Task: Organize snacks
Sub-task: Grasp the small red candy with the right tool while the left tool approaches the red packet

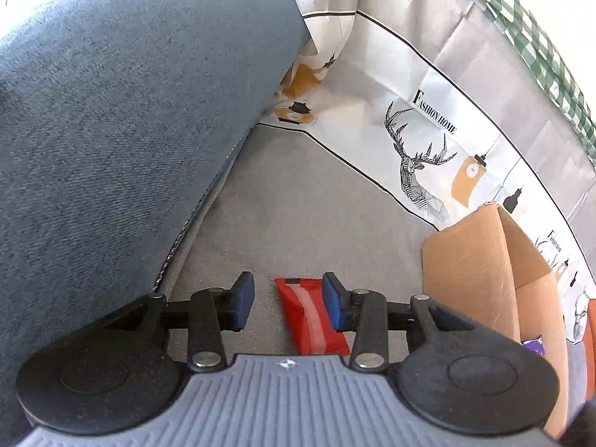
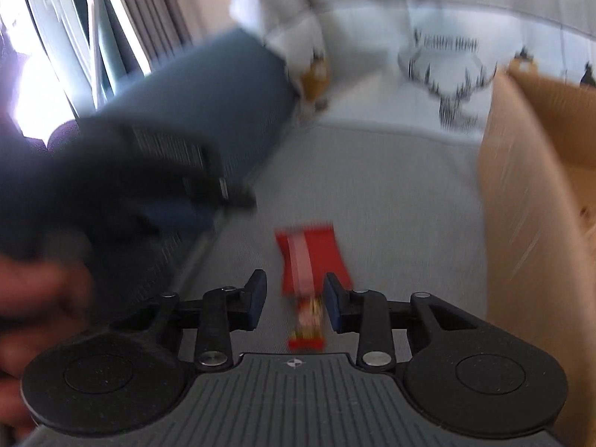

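A red snack packet (image 1: 311, 314) with a pale stripe lies flat on the grey sofa seat (image 1: 298, 216). My left gripper (image 1: 288, 303) is open and hovers over it, with the packet between the blue pads, nearer the right pad (image 1: 335, 305). In the blurred right wrist view the same red packet (image 2: 311, 260) lies between the fingers of my open right gripper (image 2: 294, 305). The left gripper and the hand holding it show as a dark blur (image 2: 149, 171) at the left. A cardboard box (image 1: 484, 272) stands open to the right, also in the right wrist view (image 2: 536, 205).
A blue-grey cushion (image 1: 130, 130) fills the left. A white deer-print cloth (image 1: 421, 156) covers the sofa back. A green checked fabric (image 1: 540, 48) lies at the upper right. Something purple (image 1: 534, 346) shows inside the box.
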Action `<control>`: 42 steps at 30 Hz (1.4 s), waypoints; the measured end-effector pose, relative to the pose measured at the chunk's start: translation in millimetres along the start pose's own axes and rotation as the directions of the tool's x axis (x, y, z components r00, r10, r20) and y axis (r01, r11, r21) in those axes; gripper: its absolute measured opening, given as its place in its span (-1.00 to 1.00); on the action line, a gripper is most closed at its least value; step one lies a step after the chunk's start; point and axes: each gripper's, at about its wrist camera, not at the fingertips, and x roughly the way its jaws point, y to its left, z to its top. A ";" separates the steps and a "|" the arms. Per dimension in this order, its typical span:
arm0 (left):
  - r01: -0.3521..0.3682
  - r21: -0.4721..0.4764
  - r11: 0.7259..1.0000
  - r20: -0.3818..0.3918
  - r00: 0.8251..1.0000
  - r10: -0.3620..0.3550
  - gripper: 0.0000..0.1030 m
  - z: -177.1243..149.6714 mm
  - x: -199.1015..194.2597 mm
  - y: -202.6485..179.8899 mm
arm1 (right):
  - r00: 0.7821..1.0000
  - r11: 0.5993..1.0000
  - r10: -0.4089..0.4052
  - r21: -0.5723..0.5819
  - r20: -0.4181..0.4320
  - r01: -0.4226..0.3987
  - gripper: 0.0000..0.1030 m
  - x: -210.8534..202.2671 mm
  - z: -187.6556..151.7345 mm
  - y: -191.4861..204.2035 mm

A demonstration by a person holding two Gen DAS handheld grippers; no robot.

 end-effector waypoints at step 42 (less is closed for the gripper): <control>-0.157 0.242 0.957 -0.124 0.974 0.192 0.56 -17.8 77.7 -66.0 | 0.996 0.987 -0.077 -0.142 -0.038 0.071 -0.46 -21.2 -73.6 -8.9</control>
